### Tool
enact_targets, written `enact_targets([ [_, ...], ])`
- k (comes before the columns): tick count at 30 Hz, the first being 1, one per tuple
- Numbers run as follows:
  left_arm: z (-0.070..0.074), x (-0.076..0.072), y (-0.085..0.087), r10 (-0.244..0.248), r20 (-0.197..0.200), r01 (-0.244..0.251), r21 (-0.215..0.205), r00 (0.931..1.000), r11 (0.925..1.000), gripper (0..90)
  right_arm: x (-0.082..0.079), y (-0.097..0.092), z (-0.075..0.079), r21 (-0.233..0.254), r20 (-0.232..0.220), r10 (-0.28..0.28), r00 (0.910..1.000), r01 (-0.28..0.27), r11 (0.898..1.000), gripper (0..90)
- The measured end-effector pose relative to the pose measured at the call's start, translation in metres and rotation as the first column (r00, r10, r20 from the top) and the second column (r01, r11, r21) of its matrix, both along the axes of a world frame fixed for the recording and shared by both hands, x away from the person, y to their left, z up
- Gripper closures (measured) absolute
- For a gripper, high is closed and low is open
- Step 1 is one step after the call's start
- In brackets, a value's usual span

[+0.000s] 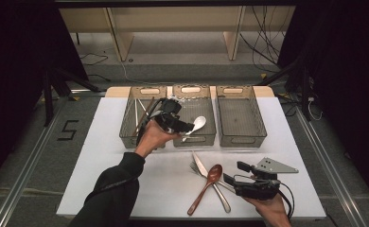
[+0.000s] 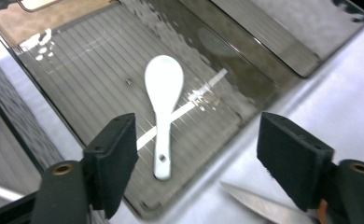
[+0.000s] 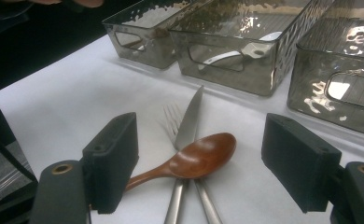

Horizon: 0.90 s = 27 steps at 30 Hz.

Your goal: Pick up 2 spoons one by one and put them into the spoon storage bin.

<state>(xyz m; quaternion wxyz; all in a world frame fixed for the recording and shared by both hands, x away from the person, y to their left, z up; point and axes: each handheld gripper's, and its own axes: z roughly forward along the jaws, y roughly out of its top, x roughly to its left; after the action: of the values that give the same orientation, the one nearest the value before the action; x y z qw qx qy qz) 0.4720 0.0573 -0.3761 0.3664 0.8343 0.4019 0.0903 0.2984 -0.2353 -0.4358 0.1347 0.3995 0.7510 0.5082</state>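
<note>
Three smoky clear bins stand in a row at the far side of a white table: the left bin (image 1: 131, 124) holds long thin sticks, the middle bin (image 1: 206, 124) holds one white spoon (image 1: 197, 124), the right bin (image 1: 241, 116) shows a bare ribbed floor. Nearer the person lie three loose pieces in a crossed heap: one brown wooden spoon (image 1: 206, 185), one knife (image 1: 200, 164) and one fork (image 1: 195, 167).

The left gripper (image 1: 185, 126) hovers over the middle bin with its jaws released and nothing between them. In the left gripper view the white spoon (image 2: 162, 109) lies flat on the bin floor beyond and between the two black jaws, nearer the left jaw, bowl pointing away, with a small hole in its handle end. A knife tip (image 2: 259, 205) pokes in just inside the right jaw.

The right gripper (image 1: 232, 174) rests low on the table just right of the heap, jaws spread wide, gripping nothing. Its own view shows the wooden spoon (image 3: 189, 161) lying between the jaws, handle toward the left jaw, bowl resting across the knife (image 3: 189, 119) and fork (image 3: 171, 116)
</note>
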Motion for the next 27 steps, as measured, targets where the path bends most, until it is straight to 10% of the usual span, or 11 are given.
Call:
enact_targets([
  [15,-0.016,-0.055,0.021,-0.019,-0.003,0.019,-0.046,0.9998,0.9988,21.2,0.000,0.000,0.000,-0.007,0.006,-0.007,1.0000,0.007,1.000,27.9],
  [27,-0.037,-0.084,0.003,-0.066,-0.035,0.067,0.014,0.9972,0.9977,17.8,0.000,0.000,0.000,-0.016,0.015,-0.003,0.9999,0.003,1.000,27.9],
])
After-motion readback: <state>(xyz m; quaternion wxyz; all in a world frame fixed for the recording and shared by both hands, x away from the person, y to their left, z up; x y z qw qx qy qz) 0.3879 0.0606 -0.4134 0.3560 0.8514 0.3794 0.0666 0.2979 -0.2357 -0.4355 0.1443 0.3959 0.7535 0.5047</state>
